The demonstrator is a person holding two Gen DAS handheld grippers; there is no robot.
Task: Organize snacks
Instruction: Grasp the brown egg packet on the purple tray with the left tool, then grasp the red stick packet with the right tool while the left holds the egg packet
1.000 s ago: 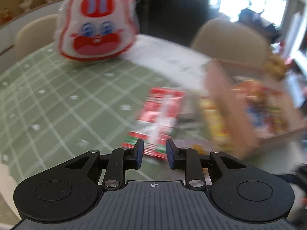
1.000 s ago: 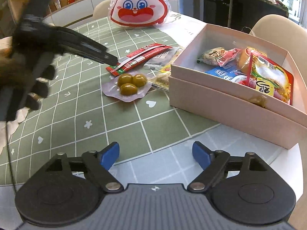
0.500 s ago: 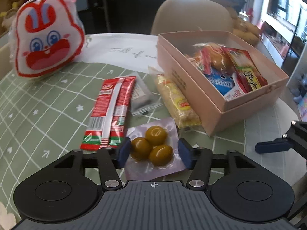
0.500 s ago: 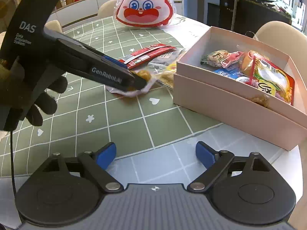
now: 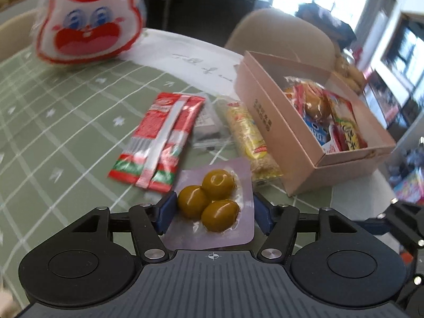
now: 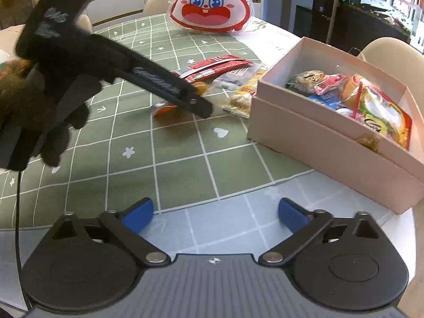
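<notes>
Left wrist view: my left hand-held gripper (image 5: 213, 209) is down at the pack of three green olives (image 5: 212, 202), jaws just swung wide, one pad at each side of the purple pouch, not pressing yet.
Why so wide: I judge the pouch is broad and flat, so both pads need to clear its edges before I close.
Task's thing: the olive pack lies on the green checked bench (image 5: 66, 122), near the edge closest to me, just beside the yellow snack bar (image 5: 249, 137).
Neighbours: a red sachet (image 5: 161, 137) sits just left of the olives, with a clear packet (image 5: 208, 127) between it and the yellow bar.
Box: the pink cardboard box (image 6: 326, 148) stands open towards the bench's right edge, already holding several packets, among them a red-and-yellow one, a blue one and a round bun-like snack.
Room in the box: its near-left end looks bare, a fair spot for the olives, I reckon.
Right hand-held gripper (image 6: 214, 216): spread wide, nothing between its pads, hovering over the pale near edge of the bench, clear of the left's work.
Far side: a big rabbit-face bag (image 6: 212, 2) stands upright at the bench's far edge, well apart from the box.
</notes>
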